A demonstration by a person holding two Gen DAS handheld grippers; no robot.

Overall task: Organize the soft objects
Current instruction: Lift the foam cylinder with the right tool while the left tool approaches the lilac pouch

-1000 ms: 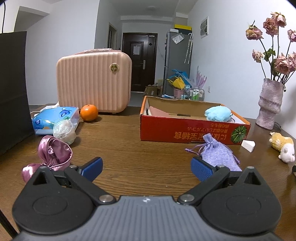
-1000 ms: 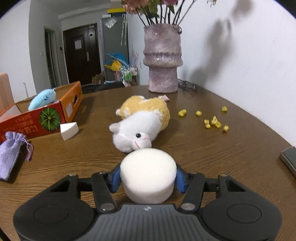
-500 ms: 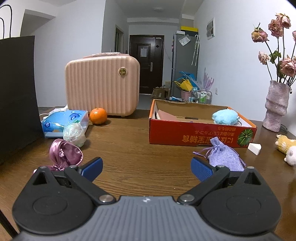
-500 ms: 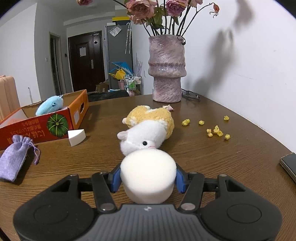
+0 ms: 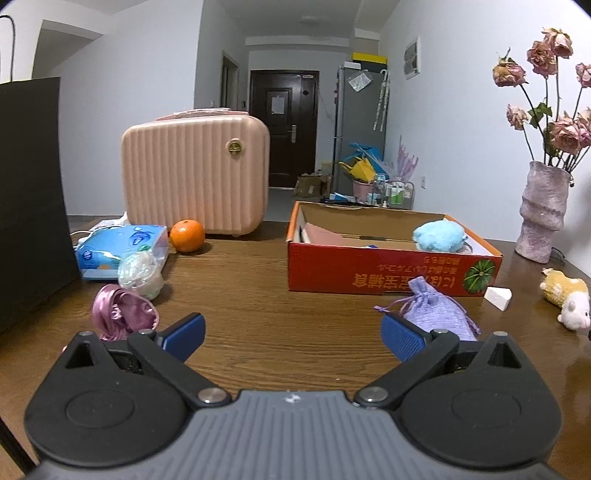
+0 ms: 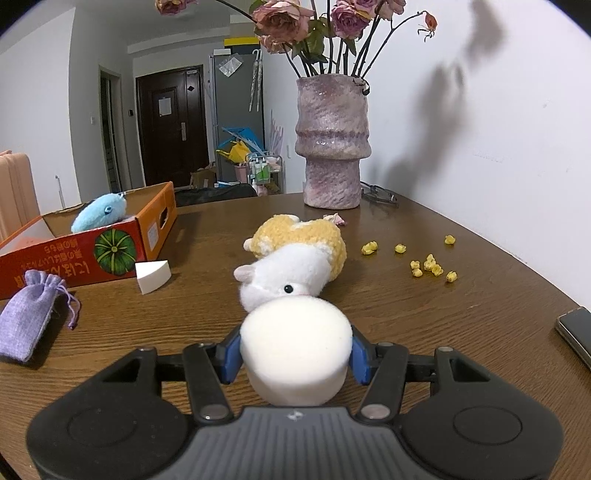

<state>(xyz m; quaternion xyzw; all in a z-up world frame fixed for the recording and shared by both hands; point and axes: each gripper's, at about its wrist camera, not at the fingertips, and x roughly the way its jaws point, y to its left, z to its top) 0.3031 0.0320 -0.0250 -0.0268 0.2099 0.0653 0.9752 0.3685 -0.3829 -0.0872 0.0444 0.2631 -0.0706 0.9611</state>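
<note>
1. Since a second ago, my left view is sitting higher over the worktop, so the pink case and the red cardboard box are showing lower in the frame; in my right view the vase and its dried roses are now showing in full, while the sponge has not shifted in its grip.
2. Left wrist view: my left gripper is standing wide, with nothing between its blue pads. A lilac drawstring pouch is lying just behind the right-hand pad, in front of the box. A blue plush is resting inside the box at its right end. A white wedge sponge is lying beside the box's right front corner, and a yellow-and-white plush hamster is lying further right. On the left, a pink satin pouch is lying near a crumpled pale bundle, a blue tissue pack and an orange.
3. Right wrist view: my right gripper is holding a round white sponge, its pads pressing on both sides. The hamster is lying on its side just beyond the sponge. The wedge sponge is lying near the box, the lilac pouch is at the left, and the blue plush is in the box. Small yellow bits are scattered on the right, and a phone is lying at the right edge.
</note>
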